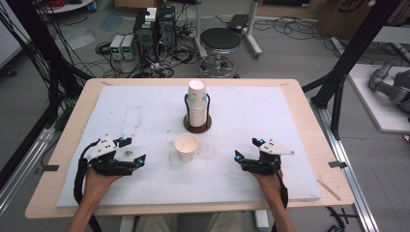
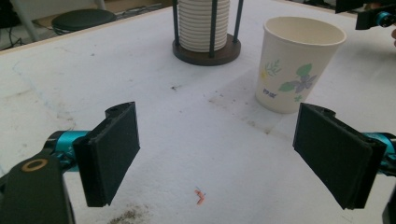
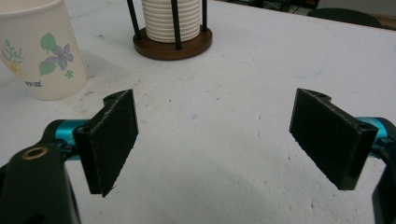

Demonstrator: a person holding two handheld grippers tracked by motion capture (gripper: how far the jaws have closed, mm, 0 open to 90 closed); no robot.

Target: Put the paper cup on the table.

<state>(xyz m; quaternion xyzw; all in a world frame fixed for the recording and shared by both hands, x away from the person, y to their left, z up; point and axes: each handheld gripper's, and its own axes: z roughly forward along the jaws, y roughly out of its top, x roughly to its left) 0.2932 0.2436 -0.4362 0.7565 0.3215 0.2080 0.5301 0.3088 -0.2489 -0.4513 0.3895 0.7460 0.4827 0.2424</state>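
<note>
A single paper cup [image 1: 186,147] stands upright and empty on the white pad [image 1: 145,111] covering the desk [image 1: 309,125], roughly midway between the left claw [image 1: 130,151] and the right claw [image 1: 247,149] and slightly ahead of both. Just beyond it, a stack of nested cups [image 1: 197,104] sits in a dark-based wire holder [image 1: 197,126], the top cups rising above the rods.

Both claws rest low over the pad with jaws spread wide and nothing between them. The left hand [image 1: 96,181] and the right hand [image 1: 268,181] enter from the near edge of the desk.

The left gripper view places the paper cup [image 2: 299,63] ahead and to the right of the left claw [image 2: 217,154], clear of its pads, and reveals a floral print on the cup's side, which the high view does not resolve. It also picks up a small reddish scrap [image 2: 201,197] on the pad between the jaws, and a corner of the other claw at top right. The right gripper view puts the cup [image 3: 39,53] ahead and to the left of the right claw [image 3: 215,140], well apart from it, with the holder [image 3: 172,44] beyond.

The high view alone takes in the floor behind the desk: a round stool [image 1: 220,41], cables and computer cases [image 1: 154,29].
</note>
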